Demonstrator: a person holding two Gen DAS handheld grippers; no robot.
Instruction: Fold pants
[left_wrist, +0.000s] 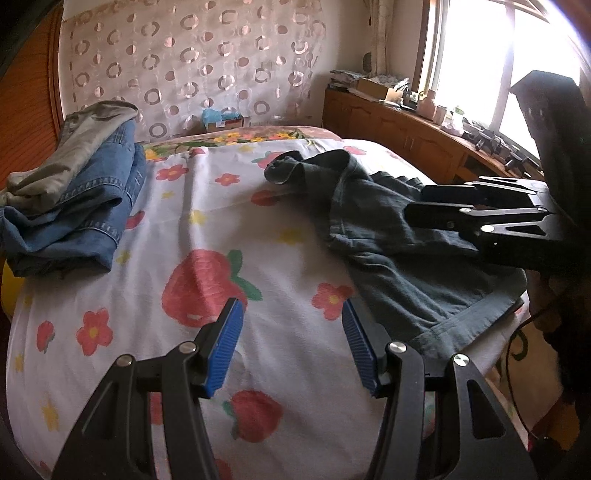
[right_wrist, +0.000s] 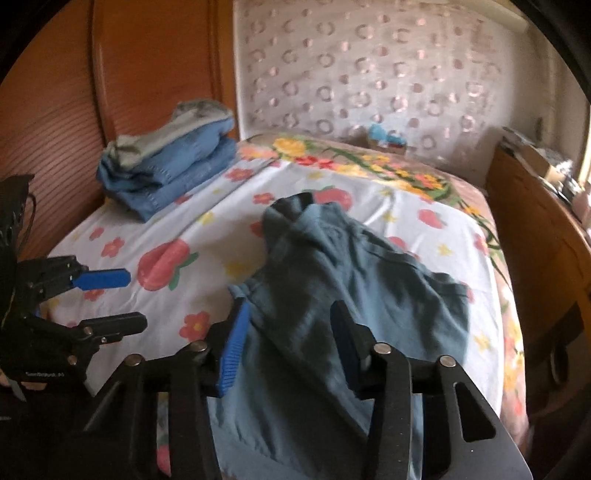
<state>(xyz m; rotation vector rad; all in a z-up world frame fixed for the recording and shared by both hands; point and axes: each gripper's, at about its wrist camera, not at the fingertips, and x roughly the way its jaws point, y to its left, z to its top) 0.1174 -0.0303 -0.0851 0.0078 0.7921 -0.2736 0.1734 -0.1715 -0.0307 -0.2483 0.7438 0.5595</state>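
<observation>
Your right gripper (right_wrist: 288, 343) and left gripper (left_wrist: 291, 343) both hang released; the dark pants (right_wrist: 332, 266) under your right gripper look limp and heavy, so pinch a thick hem edge.

Matt dark denim pants (left_wrist: 402, 258); ribbed blue pads (left_wrist: 225, 347); printed cotton sheet (left_wrist: 207, 229).
</observation>
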